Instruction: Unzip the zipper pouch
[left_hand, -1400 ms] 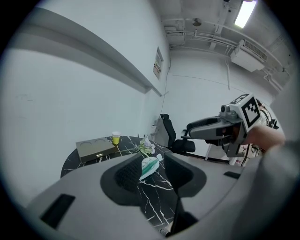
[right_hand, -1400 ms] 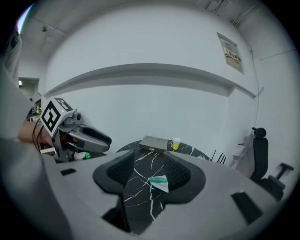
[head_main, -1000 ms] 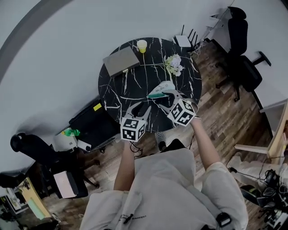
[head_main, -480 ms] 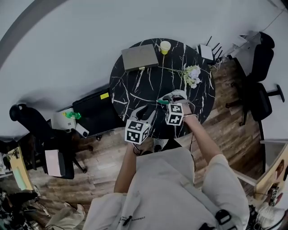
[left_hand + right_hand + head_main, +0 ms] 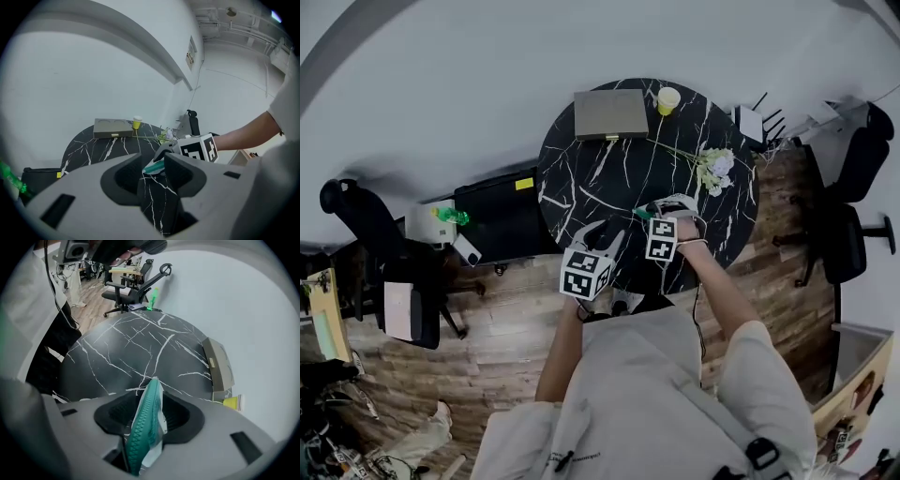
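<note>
The zipper pouch (image 5: pixel 143 427) is seen edge-up between the jaws of the right gripper (image 5: pixel 150 414), which are being closed around it. The left gripper (image 5: pixel 153 168) is held over the table (image 5: pixel 98 145), jaws released

Round black marble table (image 5: pixel 581 178) with white veins. At its far side: flat grey rectangular case (image 5: pixel 610 114), yellow paper cup (image 5: pixel 668 99) just beside it. White flower bunch (image 5: pixel 714 169) near the right edge. Wood-plank floor (image 5: pixel 506 328). Black office chair (image 5: pixel 844 246) to the right. Green bottle (image 5: pixel 450 216) beside black floor case (image 5: pixel 497 225).
</note>
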A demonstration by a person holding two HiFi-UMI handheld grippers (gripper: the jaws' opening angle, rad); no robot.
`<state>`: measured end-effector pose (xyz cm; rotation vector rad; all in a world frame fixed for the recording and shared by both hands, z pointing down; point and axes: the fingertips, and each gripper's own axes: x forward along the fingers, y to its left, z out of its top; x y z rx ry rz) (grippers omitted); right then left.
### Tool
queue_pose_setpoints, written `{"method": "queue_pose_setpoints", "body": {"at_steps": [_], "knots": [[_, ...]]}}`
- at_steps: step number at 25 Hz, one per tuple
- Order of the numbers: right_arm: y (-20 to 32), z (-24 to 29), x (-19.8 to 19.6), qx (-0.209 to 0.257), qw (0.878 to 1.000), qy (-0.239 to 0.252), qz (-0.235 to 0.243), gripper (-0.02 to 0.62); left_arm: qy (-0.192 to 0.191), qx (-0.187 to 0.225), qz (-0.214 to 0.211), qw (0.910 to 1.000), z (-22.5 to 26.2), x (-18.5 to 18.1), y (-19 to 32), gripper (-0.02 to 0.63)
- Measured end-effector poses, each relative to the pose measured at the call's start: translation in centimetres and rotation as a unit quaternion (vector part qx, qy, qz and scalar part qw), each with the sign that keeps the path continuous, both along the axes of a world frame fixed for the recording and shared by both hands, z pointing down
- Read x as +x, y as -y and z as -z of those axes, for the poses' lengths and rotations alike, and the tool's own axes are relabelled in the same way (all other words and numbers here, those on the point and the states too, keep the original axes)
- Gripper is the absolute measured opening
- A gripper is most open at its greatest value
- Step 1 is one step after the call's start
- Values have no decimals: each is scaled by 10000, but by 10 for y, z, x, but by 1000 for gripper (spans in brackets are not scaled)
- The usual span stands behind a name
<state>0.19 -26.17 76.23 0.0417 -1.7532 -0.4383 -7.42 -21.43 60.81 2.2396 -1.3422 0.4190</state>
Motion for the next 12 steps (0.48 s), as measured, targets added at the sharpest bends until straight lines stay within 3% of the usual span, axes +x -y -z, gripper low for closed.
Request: {"method": "queue_pose_setpoints", "body": {"at_steps": [5,12], "knots": [[4,-2,2,133,9999,50,15,69,-32,-26,68,10000,-1,-1,1,155],[7,11,3,203,9993,310,-62,46,-50,-43,66,10000,-2,2,2,155]]}}
